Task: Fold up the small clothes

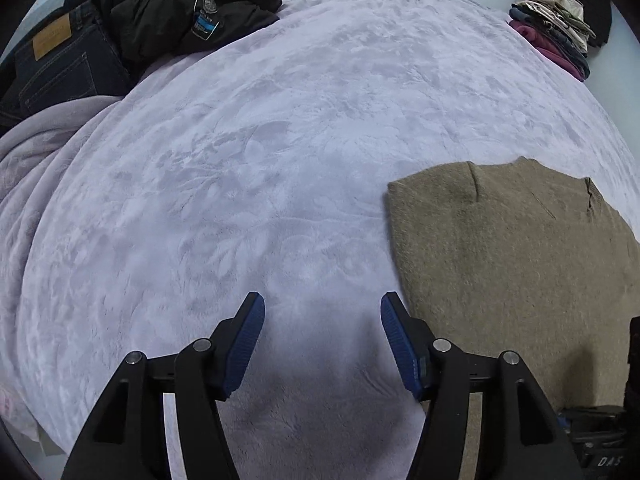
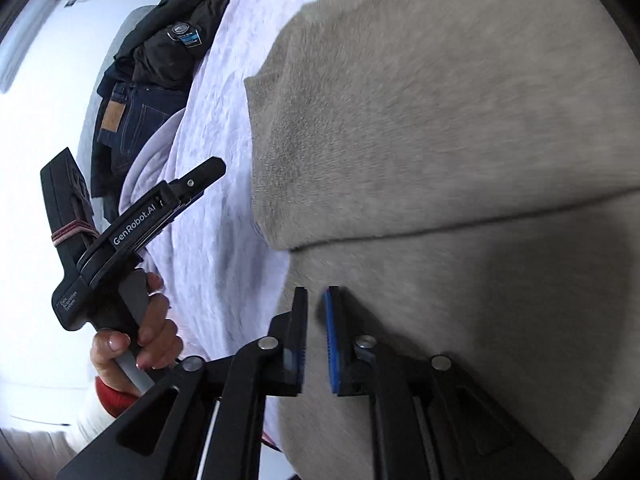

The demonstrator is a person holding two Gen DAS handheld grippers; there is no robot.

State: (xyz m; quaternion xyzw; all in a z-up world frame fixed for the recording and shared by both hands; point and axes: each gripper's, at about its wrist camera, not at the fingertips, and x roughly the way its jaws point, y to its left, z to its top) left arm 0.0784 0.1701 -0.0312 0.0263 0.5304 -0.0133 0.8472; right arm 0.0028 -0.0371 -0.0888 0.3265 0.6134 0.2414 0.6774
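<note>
A khaki-beige fuzzy knit garment (image 1: 516,264) is seen lying flat on the bed's pale lilac plush blanket (image 1: 260,160), at the lower right of the left wrist view. One layer has already been turned over: in the right wrist view a folded edge runs across the middle of the frame, with the upper layer (image 2: 420,132) resting on the lower one. The fold is judged to be partly done, with the step in hand a re-grip along the near left edge for the next fold.

The left tool (image 1: 322,344) is held released, its blue ribbed pads (image 1: 248,344) standing well apart over bare blanket, nothing between them; the garment's left edge lies just beside the right-hand pad. In the right wrist view this same tool (image 2: 208,172) is seen at left centre, carried by a hand (image 2: 140,336) with a red cuff.

The right tool (image 2: 316,340) is narrowed to a thin gap at the lower centre, over the garment's left border. Whether cloth is pinched there cannot be told, since motion blur hides the tips.

The next move is judged to call for a firm pinch on both layers at the edge. The free tool would be needed at a matching corner, so the cloth is carried over evenly.
</note>
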